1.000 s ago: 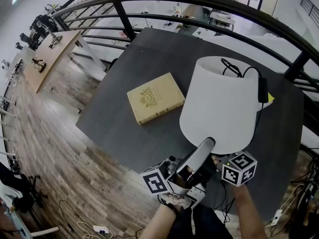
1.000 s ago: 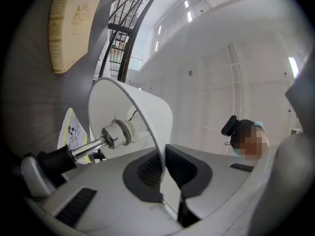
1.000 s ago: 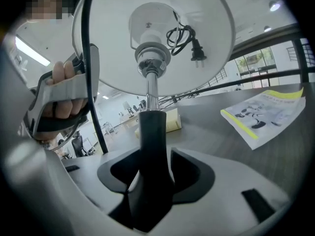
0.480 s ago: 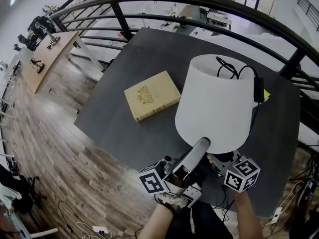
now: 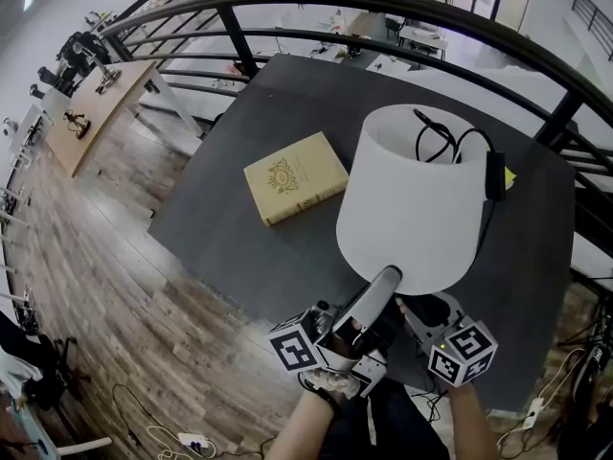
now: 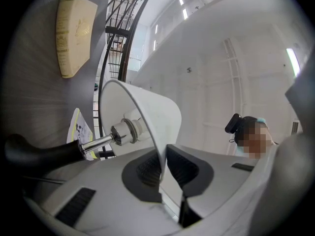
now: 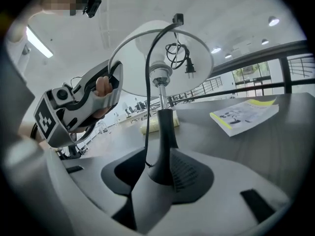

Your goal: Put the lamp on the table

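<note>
Right gripper (image 7: 158, 175) has just been closing on the black neck of the lamp (image 5: 412, 199) and now seems to grasp it low down, the cord (image 7: 146, 112) running down beside it. The left gripper (image 6: 164, 167) has just been opening, its pads slack either side of the rim of the shade (image 6: 157, 117). The lamp stands by the near edge of the dark table (image 5: 239, 247), well apart from the yellow book (image 5: 295, 177) (no view shows whether its foot rests on the top). With the shade let go, the top-heavy lamp could tip about that one low grip, or its foot could settle half off the edge.
</note>
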`<act>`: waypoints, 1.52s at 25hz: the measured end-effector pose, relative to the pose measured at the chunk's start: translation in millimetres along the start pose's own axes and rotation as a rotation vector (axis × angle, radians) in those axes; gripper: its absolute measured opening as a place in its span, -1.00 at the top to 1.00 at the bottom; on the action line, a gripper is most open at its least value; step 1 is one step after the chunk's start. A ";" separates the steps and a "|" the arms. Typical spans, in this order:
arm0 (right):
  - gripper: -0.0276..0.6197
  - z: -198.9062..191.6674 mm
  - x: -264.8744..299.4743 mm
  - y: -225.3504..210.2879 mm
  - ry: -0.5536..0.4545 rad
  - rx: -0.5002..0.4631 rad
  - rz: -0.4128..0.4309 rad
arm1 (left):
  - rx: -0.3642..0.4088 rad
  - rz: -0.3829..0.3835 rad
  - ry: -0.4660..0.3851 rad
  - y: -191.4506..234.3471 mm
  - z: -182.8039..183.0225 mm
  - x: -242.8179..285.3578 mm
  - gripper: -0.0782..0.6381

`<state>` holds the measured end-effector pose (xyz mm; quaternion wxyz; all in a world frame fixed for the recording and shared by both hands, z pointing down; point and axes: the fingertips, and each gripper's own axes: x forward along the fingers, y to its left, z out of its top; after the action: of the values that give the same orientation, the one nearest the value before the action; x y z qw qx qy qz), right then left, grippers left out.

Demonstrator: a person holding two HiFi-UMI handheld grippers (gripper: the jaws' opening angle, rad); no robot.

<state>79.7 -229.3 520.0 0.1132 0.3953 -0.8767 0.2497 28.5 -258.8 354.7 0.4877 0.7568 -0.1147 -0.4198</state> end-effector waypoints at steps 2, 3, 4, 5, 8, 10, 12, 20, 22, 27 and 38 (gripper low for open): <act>0.48 -4.4 -3.7 5.0 0.005 -0.005 -0.008 | 0.004 0.001 0.006 -2.1 -3.4 -1.2 0.62; 0.52 -6.9 -5.7 7.8 0.007 -0.002 -0.010 | 0.005 0.003 0.006 -1.9 -4.9 -3.4 0.61; 0.54 -9.5 -7.6 10.8 0.009 0.002 -0.011 | 0.006 0.006 0.006 -1.1 -6.1 -6.3 0.61; 0.54 -12.3 -9.3 13.6 0.011 0.005 -0.011 | 0.005 0.009 0.007 -0.4 -7.2 -9.1 0.61; 0.56 -22.8 -13.9 18.7 0.028 -0.004 -0.027 | 0.003 0.014 0.014 -0.7 -9.8 -14.3 0.59; 0.57 -30.3 -19.0 21.2 0.040 -0.001 -0.039 | 0.006 0.020 0.016 -1.5 -11.9 -18.4 0.58; 0.57 -35.5 -24.8 24.2 0.046 0.008 -0.044 | 0.006 0.022 0.020 -2.6 -15.6 -22.5 0.57; 0.59 -43.0 -32.8 33.1 0.043 0.019 -0.052 | 0.008 0.032 0.068 -5.0 -33.2 -34.6 0.56; 0.59 -43.5 -33.7 35.9 0.040 0.032 -0.042 | 0.005 0.030 0.067 -5.9 -35.2 -36.8 0.56; 0.61 -48.8 -36.1 37.3 0.044 0.044 -0.043 | 0.003 0.021 0.054 -5.2 -34.7 -44.9 0.56; 0.62 -51.7 -43.7 50.8 0.058 0.034 -0.036 | 0.014 0.024 0.063 -9.1 -44.4 -59.7 0.55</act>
<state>70.6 -145.5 528.9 0.1361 0.4054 -0.8615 0.2738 22.4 -190.9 386.0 0.4907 0.7716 -0.1115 -0.3892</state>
